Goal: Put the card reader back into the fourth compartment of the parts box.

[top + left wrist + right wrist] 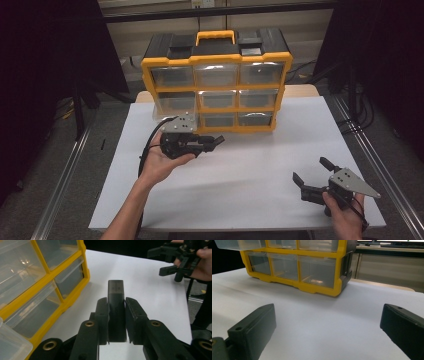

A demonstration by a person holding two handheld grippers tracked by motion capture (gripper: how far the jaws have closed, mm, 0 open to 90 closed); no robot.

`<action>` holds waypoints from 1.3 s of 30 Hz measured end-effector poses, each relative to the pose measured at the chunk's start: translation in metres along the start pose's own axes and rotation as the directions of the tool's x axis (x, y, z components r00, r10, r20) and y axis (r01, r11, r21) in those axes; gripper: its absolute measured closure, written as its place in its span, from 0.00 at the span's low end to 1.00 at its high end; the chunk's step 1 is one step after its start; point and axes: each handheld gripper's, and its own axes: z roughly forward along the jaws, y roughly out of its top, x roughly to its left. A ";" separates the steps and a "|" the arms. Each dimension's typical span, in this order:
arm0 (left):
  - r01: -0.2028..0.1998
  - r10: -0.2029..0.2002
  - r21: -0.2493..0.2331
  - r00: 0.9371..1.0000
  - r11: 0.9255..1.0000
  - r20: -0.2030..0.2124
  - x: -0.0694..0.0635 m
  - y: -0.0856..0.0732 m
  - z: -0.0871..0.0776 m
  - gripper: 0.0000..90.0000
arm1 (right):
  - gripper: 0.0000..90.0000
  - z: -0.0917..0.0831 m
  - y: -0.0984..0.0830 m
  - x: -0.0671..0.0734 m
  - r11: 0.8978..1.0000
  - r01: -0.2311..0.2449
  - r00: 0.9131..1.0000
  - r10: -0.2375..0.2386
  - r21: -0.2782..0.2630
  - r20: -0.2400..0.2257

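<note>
Left tongs [212, 141] hold a small dark block [115, 307] just in front of the drawer cabinet [216, 86], near its left column.

Block is clamped between the left pads, long axis running out along the jaws, its free end sticking past the tips. In the high view those tongs lie level, pointing toward the counter's [250, 175] right edge, and ride above the counter close to the cabinet's bottom-left drawer [174, 106], which stands pulled out toward the near edge; it looks like the likely place for the block, so the tongs would need to swing left and tip down. Left hand [162, 162] cups the tongs from below, palm up. Right tongs [311, 175] sit near the near right corner, well apart, jaws wide and empty, aimed at the cabinet.
</note>
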 end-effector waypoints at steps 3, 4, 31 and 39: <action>-0.009 0.009 -0.006 1.000 1.000 -0.004 -0.002 0.005 -0.004 0.82 | 0.00 0.000 0.000 0.001 1.000 0.001 1.000 -0.001 0.002 -0.003; -0.007 0.007 -0.010 1.000 1.000 -0.003 -0.002 0.007 -0.006 0.82 | 0.00 0.000 0.000 0.001 1.000 0.002 1.000 -0.002 0.001 -0.001; -0.011 0.012 0.007 0.994 1.000 -0.112 0.016 0.033 -0.042 0.82 | 0.01 0.000 0.000 0.000 1.000 0.002 1.000 -0.002 -0.007 0.008; -0.020 0.019 -0.004 0.991 1.000 -0.136 0.020 0.040 -0.054 0.82 | 0.01 0.000 0.001 0.000 1.000 0.002 1.000 -0.001 -0.007 0.007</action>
